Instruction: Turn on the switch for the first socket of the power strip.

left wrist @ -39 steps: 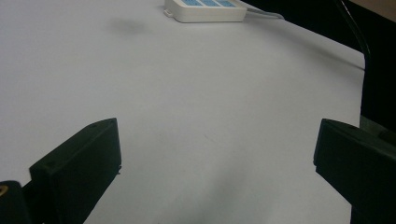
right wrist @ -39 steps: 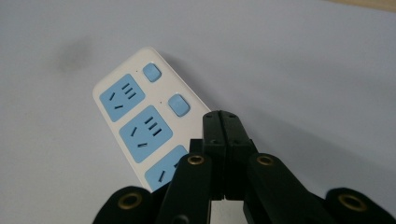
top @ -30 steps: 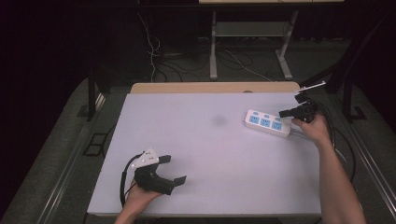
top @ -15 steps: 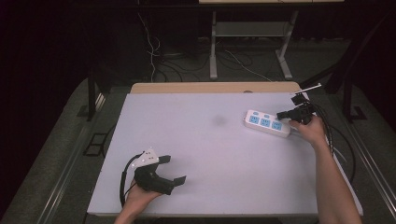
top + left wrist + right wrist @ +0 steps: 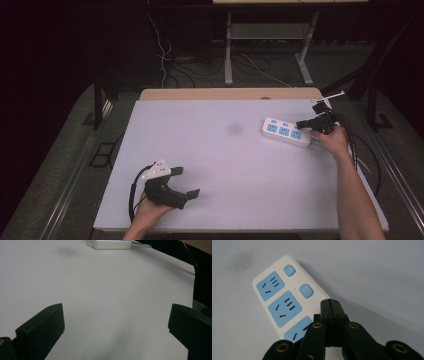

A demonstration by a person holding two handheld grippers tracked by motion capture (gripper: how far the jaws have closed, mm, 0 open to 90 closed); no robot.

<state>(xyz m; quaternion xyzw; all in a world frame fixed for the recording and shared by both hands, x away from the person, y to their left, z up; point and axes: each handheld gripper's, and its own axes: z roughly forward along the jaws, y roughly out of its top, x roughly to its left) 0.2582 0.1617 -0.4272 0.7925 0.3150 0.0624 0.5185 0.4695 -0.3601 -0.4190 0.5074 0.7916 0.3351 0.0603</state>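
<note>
Power strip (image 5: 286, 132) lies flat at the far right of the table (image 5: 220, 150), long axis running left-right with a slight tilt, cord end toward the right edge. Right hand-held gripper (image 5: 300, 124) sits directly over the cord-side end, jaws pressed together with nothing between them. In the right gripper view the closed tips (image 5: 331, 305) hover over the strip (image 5: 287, 297) by the third switch position; the two visible blue switches (image 5: 306, 290) lie further along the strip, away from the tips. Whether the tips actually touch the casing I can't tell.

Left hand-held gripper (image 5: 187, 181) rests at the near left corner, jaws spread wide, empty, well apart from the strip (image 5: 110, 243).

Right is clearly the working side. Looks like a switch press with closed tips; the next move runs along the strip's long axis.
</note>
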